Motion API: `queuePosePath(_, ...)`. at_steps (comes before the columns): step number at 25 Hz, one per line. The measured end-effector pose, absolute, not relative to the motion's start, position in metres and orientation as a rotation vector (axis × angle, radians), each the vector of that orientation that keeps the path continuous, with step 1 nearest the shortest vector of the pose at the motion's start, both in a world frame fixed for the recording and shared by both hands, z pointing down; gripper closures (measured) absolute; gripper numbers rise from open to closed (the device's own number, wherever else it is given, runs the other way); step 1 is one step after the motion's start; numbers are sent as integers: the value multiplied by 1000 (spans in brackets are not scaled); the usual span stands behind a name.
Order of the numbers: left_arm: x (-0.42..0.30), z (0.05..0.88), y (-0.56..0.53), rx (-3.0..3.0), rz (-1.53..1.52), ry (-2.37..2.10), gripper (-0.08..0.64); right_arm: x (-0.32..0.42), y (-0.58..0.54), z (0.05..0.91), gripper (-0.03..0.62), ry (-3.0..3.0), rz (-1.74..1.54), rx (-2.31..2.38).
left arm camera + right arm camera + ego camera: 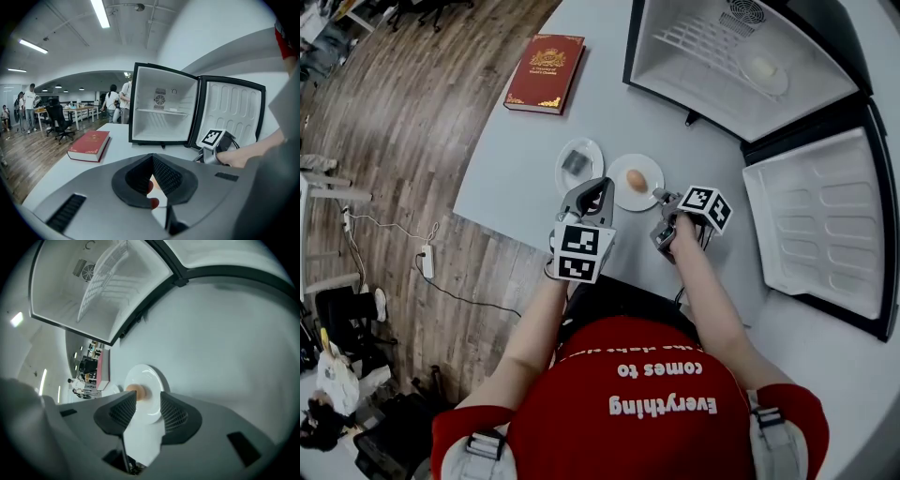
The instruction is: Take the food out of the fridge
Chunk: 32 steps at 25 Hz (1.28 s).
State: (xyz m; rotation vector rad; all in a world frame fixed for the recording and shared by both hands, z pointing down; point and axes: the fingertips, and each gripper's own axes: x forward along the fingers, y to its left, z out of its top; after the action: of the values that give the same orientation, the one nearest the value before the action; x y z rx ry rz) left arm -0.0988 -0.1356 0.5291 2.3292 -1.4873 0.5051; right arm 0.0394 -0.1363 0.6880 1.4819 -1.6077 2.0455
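My right fingers (172, 412) stand apart and empty, since the egg (137, 391) just past them already rests on its plate (152, 373) on the worktop (225, 357), outside the open fridge (56, 287) and in front of it. My left fingers (165, 174) are together at the tips, idle I judge, further out from the fridge.

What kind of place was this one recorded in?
Most likely an open-plan office: people stand by desks and a black office chair in the background, strip lights run along the ceiling, and the mini fridge sits on a white table.
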Motion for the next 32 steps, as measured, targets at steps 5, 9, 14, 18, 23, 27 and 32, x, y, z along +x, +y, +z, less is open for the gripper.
queuePosePath(5, -96, 503, -146, 2375, 477, -1509, 560, 28, -161, 612, 566, -1970, 1983, 1438)
queuePosePath(9, -82, 478, -148, 2424, 431, -1500, 561, 11, -164, 532, 580, -2412, 1539, 1330)
queuePosePath(14, -48, 485, -126, 2472, 493, -1395, 561, 0, -133, 495, 580, -2590, 993, 1259)
queuePosePath(18, -19, 491, -108, 2522, 530, -1299, 561, 5, -115, 494, 580, -2612, 957, 1261)
queuePosePath(23, 20, 482, -109, 2618, 541, -1202, 561, 44, -113, 485, 580, -2598, 919, 1383)
queuePosePath(27, 56, 465, -126, 2702, 520, -1138, 561, 89, -122, 474, 580, -2556, 859, 1535)
queuePosePath(32, 93, 447, -151, 2794, 523, -1086, 561, 124, -137, 458, 580, -2535, 827, 1650)
